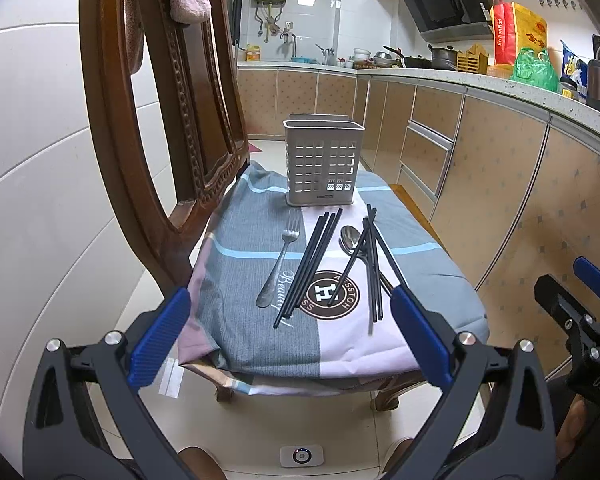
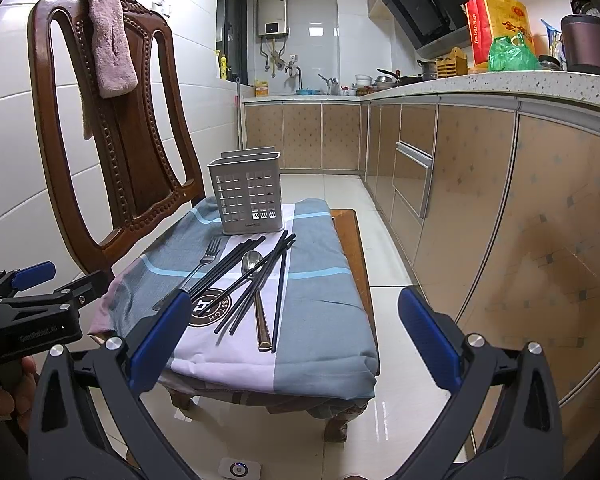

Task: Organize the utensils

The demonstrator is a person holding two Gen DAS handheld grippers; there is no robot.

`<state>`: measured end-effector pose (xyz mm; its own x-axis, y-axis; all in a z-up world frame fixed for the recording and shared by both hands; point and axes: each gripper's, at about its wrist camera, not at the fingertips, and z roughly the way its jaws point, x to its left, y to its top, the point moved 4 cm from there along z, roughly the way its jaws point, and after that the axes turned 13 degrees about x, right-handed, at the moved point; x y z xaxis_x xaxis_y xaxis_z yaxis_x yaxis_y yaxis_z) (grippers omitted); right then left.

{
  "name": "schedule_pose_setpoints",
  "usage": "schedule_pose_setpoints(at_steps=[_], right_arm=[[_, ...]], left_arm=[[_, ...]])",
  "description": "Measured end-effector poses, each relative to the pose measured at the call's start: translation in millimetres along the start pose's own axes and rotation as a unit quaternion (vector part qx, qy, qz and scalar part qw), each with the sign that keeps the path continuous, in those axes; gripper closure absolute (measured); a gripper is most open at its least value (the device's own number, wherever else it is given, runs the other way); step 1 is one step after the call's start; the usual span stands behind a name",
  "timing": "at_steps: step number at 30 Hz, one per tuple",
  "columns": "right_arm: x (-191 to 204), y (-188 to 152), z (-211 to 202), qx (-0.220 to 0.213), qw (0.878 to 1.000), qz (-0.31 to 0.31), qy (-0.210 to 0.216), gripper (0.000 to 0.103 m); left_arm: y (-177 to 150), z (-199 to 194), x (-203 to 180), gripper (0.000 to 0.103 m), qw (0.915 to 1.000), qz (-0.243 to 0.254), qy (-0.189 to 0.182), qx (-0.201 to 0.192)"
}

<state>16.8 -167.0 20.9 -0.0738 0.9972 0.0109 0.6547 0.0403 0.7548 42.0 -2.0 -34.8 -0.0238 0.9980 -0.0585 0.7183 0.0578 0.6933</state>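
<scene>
A grey perforated utensil holder (image 1: 323, 162) (image 2: 247, 194) stands at the far end of a cloth-covered chair seat (image 1: 240, 280) (image 2: 320, 264). In front of it lie a metal fork (image 1: 281, 265) (image 2: 204, 265), a spoon (image 1: 350, 238) (image 2: 252, 262) and several black chopsticks (image 1: 310, 264) (image 2: 278, 300), some crossing over the spoon. My left gripper (image 1: 290, 320) is open and empty, held before the near edge of the seat. My right gripper (image 2: 294, 324) is open and empty, also before the seat, to the right of the left one.
The wooden chair back (image 1: 160, 100) (image 2: 112, 120) with a pink towel (image 2: 110, 36) rises at the left. Kitchen cabinets (image 1: 500, 184) (image 2: 480, 200) and a cluttered counter run along the right. White tiled floor (image 2: 400, 400) surrounds the chair.
</scene>
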Motion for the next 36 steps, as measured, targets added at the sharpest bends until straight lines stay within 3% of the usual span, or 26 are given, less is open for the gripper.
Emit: schedule_pose_setpoints(at_steps=[36], right_arm=[[-3.5,-2.9,-2.1,-0.004,1.0,0.005,0.01,0.003]], left_arm=[[-3.4,1.0,-2.5,0.004,1.0,0.001,0.003,0.002]])
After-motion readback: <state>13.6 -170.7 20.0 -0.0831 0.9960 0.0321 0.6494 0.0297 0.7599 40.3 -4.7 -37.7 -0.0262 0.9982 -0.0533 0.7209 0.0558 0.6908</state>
